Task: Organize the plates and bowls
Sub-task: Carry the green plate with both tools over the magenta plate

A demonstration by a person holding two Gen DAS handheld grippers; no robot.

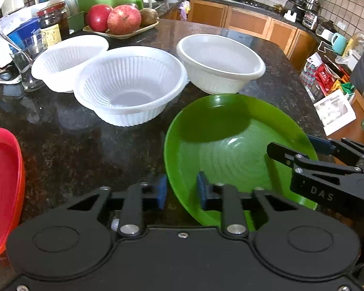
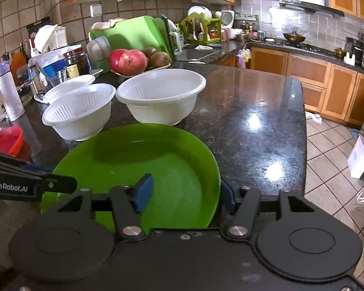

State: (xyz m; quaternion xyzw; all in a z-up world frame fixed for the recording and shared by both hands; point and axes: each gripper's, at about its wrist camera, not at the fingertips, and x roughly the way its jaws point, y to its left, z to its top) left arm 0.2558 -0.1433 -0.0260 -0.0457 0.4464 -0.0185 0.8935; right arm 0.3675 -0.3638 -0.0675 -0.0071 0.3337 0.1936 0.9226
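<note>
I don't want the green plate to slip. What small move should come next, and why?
Probably close both tools fully before lifting. The left tool and right tool each straddle opposite rims of the green plate, which lies on the counter, but a gap shows beside each pad, so neither seems clamped yet.

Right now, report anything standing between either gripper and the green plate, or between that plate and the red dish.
Nothing visible. The left gripper and right gripper each straddle the green plate's rim, one pad inside, one outside. Between the plate and the red dish lies only bare countertop.
</note>
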